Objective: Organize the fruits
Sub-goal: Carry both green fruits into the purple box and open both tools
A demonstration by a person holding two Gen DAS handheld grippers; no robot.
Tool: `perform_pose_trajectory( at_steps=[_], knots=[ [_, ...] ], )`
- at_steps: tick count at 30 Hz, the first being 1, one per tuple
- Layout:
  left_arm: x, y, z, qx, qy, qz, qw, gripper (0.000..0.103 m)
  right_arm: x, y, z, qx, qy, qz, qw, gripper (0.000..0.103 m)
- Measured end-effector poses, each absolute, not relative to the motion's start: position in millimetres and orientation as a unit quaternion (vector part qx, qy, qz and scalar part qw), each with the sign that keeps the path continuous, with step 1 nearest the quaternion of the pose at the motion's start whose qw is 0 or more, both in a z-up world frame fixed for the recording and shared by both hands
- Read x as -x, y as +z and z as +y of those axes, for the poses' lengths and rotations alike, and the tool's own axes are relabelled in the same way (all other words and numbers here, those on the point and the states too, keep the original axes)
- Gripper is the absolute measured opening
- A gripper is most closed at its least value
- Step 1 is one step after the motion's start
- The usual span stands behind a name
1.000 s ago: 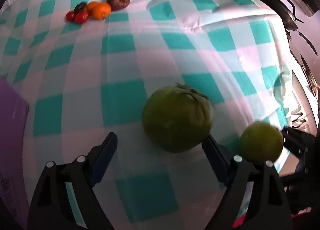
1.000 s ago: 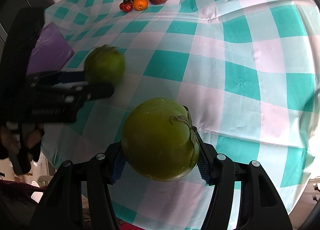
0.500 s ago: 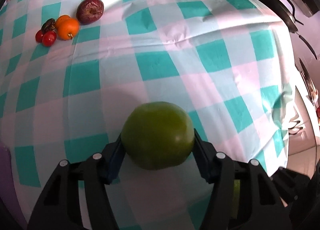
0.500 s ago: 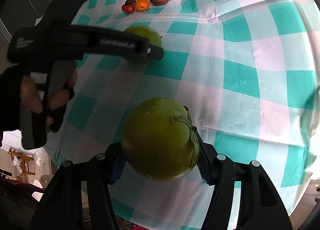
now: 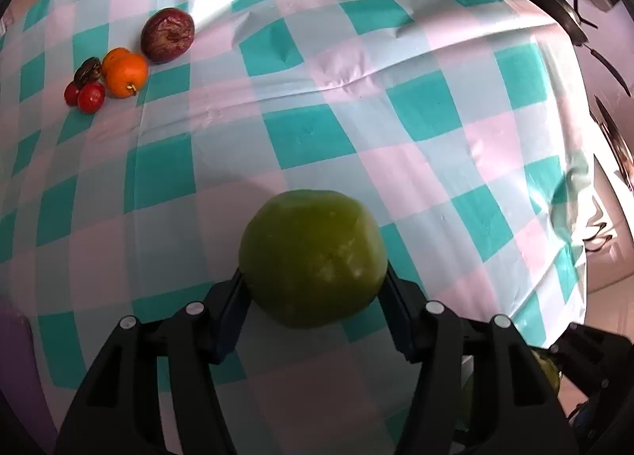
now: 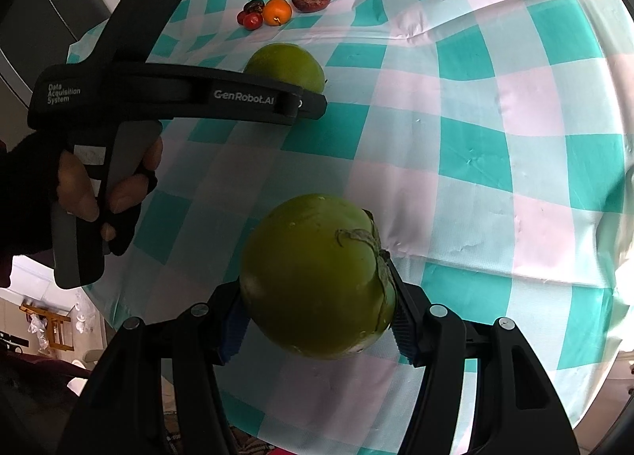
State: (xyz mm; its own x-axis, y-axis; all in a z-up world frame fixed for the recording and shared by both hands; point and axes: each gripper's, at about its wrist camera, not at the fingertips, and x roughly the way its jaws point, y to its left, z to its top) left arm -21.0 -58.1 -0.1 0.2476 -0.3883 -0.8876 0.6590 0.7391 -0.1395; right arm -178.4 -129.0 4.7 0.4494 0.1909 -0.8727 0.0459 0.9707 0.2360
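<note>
- Checked teal, pink and white cloth (image 5: pixel 309 134) is covering the table, wrinkled toward its far side.
- Left gripper (image 5: pixel 313 288), its jaws having just been closing, is clamping a green fruit (image 5: pixel 313 257) low over the cloth.
- Right gripper (image 6: pixel 317 308) is gripping a second green fruit (image 6: pixel 317 276), stem scar turned toward its right pad.
- Far-left of both grippers, well apart, a cluster is lying: one wrinkled dark-red fruit (image 5: pixel 168 35), two orange fruits (image 5: pixel 126 74), two small red ones (image 5: pixel 90 96), one dark shrivelled piece (image 5: pixel 88 70).
- Judging by position, the left gripper is sitting nearer that cluster, so its fruit probably travels forward-left first.
</note>
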Motion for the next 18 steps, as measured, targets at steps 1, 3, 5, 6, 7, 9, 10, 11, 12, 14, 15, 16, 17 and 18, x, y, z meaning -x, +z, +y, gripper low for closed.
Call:
perform_pose_trajectory(
  at_steps=[1,3,5,6,7,9,10,11,12,14,15,16,17,18],
  knots=[
    [21.3,0.0,-58.3,-0.132,-0.334,0.513,0.780,0.060,178.3,4.7,-129.1,-0.114,0.043,0.523,0.844,0.060],
    [21.7,0.5,-54.8,-0.130,-0.328,0.514,0.782,0.059,177.7,5.0,-130.1,-0.119,0.041,0.523,0.843,0.060],
    [21.2,1.7,-47.7,-0.120,-0.323,0.518,0.783,0.059,176.5,4.8,-133.9,-0.129,0.038,0.524,0.841,0.060],
    [21.4,3.4,-42.8,-0.112,-0.323,0.521,0.782,0.059,175.6,4.8,-136.3,-0.135,0.035,0.524,0.840,0.059],
    [21.8,5.4,-38.0,-0.106,-0.324,0.522,0.782,0.059,174.7,4.7,-139.9,-0.138,0.033,0.524,0.840,0.059],
    [24.6,11.3,-26.6,-0.091,-0.323,0.524,0.783,0.059,173.0,6.0,-143.7,-0.147,0.028,0.521,0.840,0.059],
    [26.1,13.6,-22.8,-0.086,-0.323,0.525,0.783,0.059,171.7,7.4,-146.0,-0.154,0.025,0.519,0.840,0.059],
    [28.8,16.6,-18.1,-0.082,-0.323,0.524,0.783,0.059,170.5,8.9,-147.1,-0.157,0.023,0.518,0.840,0.059],
    [32.0,19.8,-13.9,-0.079,-0.323,0.524,0.784,0.059,168.8,11.7,-147.6,-0.159,0.020,0.516,0.841,0.059],
    [41.4,30.9,-1.4,-0.067,-0.324,0.519,0.788,0.059,165.8,19.2,-145.3,-0.160,0.019,0.511,0.844,0.059],
    [47.5,38.7,5.9,-0.060,-0.325,0.513,0.792,0.059,164.0,22.9,-144.0,-0.160,0.020,0.509,0.846,0.059],
    [51.6,46.2,11.8,-0.052,-0.325,0.509,0.796,0.059,161.3,29.7,-141.2,-0.160,0.024,0.503,0.849,0.059],
    [56.3,55.9,21.3,-0.040,-0.325,0.503,0.800,0.059,158.1,36.9,-137.2,-0.159,0.027,0.497,0.852,0.059],
    [60.8,67.7,33.3,-0.025,-0.324,0.495,0.806,0.059,153.8,45.7,-131.4,-0.157,0.033,0.489,0.857,0.059]
  ],
)
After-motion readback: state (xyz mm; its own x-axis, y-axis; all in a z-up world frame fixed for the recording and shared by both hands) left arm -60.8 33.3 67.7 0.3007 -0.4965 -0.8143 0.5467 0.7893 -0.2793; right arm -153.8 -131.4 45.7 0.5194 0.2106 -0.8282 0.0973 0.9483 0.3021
